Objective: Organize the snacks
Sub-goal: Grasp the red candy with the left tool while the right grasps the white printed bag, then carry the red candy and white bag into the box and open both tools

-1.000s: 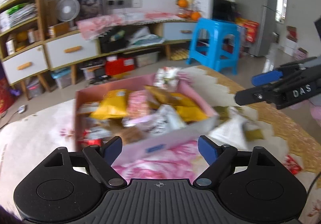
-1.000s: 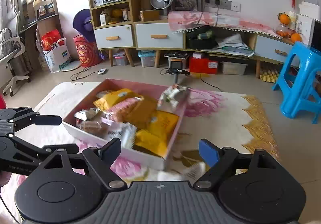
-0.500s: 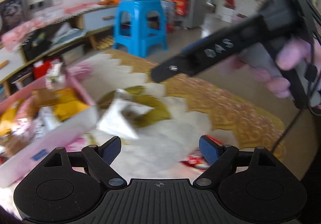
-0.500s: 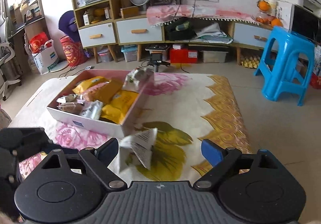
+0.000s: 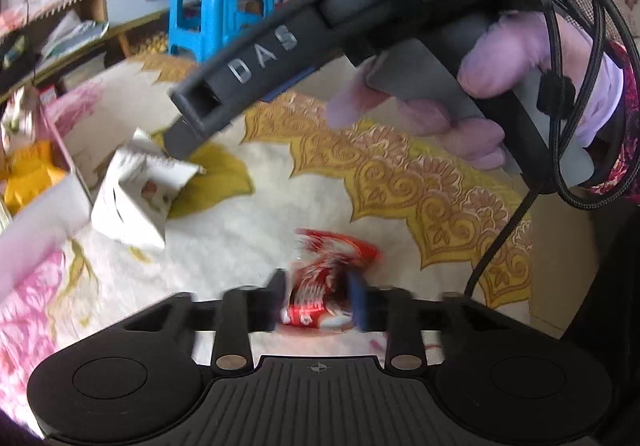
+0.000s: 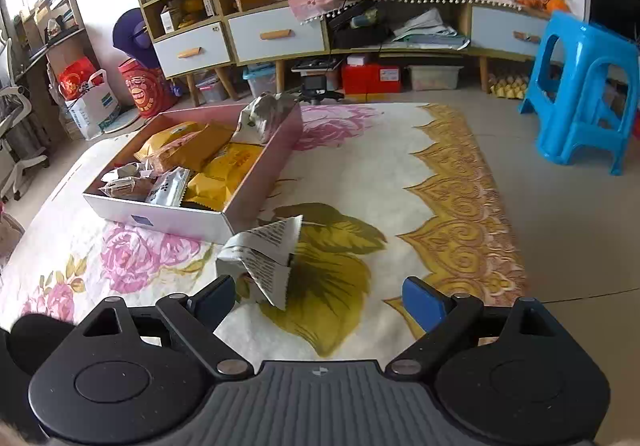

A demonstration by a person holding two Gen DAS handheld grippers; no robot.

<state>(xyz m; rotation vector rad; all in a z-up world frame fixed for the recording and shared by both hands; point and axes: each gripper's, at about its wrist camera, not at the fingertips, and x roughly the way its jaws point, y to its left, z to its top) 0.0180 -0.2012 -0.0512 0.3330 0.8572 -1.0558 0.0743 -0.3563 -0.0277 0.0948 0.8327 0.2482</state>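
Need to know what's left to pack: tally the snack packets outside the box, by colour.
white packet: 1
red packet: 1
Total: 2

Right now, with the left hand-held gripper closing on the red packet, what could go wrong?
1. The left hand-held gripper pinches only the near end of the red packet; the crinkly wrapper might slip or tear.
2. The right hand-held gripper hangs open over the white packet close by; the two tools could collide.
3. The box looks full, so added packets may spill.
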